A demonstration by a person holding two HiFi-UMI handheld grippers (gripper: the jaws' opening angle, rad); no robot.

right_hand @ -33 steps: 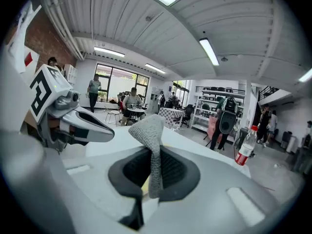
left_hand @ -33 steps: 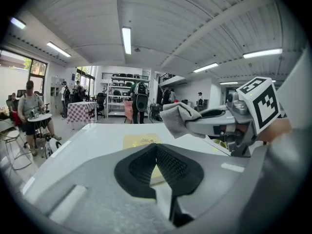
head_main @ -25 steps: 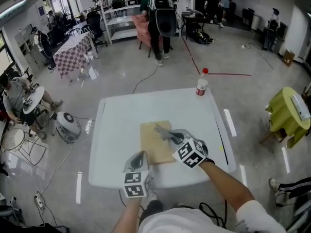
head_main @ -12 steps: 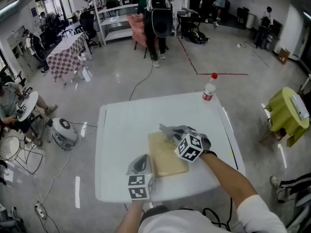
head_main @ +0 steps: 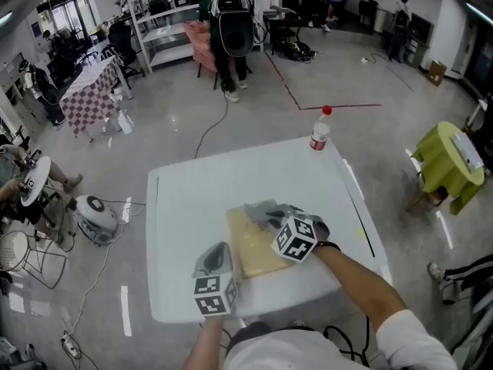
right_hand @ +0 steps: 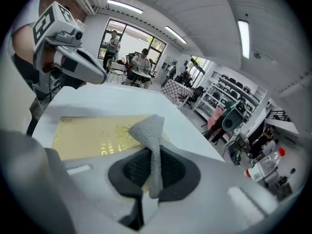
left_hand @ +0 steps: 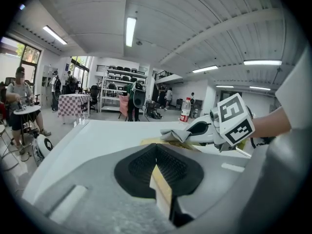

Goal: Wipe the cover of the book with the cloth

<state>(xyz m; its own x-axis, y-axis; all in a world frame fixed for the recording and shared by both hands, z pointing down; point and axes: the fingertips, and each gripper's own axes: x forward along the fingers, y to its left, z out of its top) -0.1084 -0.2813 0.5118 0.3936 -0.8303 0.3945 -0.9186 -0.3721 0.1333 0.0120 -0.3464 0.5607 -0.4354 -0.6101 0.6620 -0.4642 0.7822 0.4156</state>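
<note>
Steadying a flat tan hardcover book (head_main: 254, 249) on the smooth white table (head_main: 185, 199), we have our left gripper (left_hand: 158, 172) clamped shut on the book's near edge. The thin pale board shows between its black ribbed pads. Our right gripper (right_hand: 152, 174) is closed on a narrow fold of grey knitted cloth (right_hand: 148, 130). The cloth's loose end drapes onto the far part of the cover, beside the gold lettering. The cover looks stiff and slightly glossy; the cloth looks soft, open-weave and floppy (only a thin strip sits in the jaws). We judge the main risk to be that strip pulling free if the weave drags on the cover. A steep gripper angle could also let the hard jaw tips, rather than the fabric, scrape the gold print. Since the table looks slick, a strong push might swing the book about its single clamped edge.
</note>
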